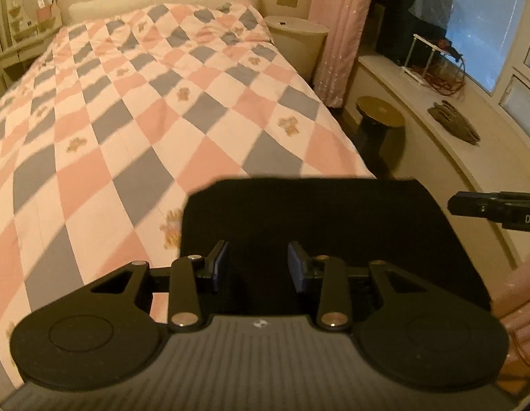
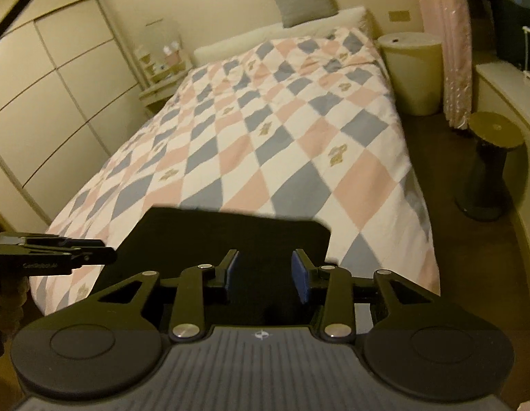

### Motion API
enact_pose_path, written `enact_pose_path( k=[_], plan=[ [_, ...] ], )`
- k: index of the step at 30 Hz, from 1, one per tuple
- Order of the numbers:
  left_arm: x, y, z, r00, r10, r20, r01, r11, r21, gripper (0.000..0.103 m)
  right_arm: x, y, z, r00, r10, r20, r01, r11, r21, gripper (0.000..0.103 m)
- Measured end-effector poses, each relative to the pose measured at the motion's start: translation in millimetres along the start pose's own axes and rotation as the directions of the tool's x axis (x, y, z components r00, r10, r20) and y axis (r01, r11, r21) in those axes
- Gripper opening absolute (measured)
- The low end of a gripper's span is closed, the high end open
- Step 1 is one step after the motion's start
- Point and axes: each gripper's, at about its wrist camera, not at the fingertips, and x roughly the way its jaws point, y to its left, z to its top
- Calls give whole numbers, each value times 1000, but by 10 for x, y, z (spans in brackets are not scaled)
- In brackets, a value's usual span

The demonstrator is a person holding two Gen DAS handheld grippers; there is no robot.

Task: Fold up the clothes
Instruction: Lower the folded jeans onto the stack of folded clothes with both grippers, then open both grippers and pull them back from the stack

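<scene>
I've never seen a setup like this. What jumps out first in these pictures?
The big bed with its pink, grey and white diamond quilt fills most of the room. At its near end lies a black garment, already folded into a neat rectangle. The left claw and right claw hover over it, both open.

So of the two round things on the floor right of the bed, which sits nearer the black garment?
The dark stool with the round brass-coloured top. The cream lidded bin stands farther up by the pink curtain, near the headboard; the black garment lies at the foot.
</scene>
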Motion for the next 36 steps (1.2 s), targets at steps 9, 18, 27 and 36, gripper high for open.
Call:
enact_pose_path(
  k=[9, 18, 27, 36],
  plan=[
    [117, -157, -301, 997, 43, -68, -42, 999, 4, 31, 292, 60, -312, 986, -122, -116, 110, 989, -104, 36],
    [107, -273, -455, 992, 100, -80, -100, 995, 6, 37, 209, 171, -449, 987, -128, -101, 115, 986, -124, 41],
    [-164, -563, -404, 970, 225, -93, -230, 972, -45, 42, -15, 211, -338, 994, -76, -85, 64, 988, -139, 45],
    [-616, -1030, -600, 941, 323, -98, -333, 935, -118, 57, -525, 87, -492, 994, 14, -113, -25, 995, -99, 80]
  ],
)
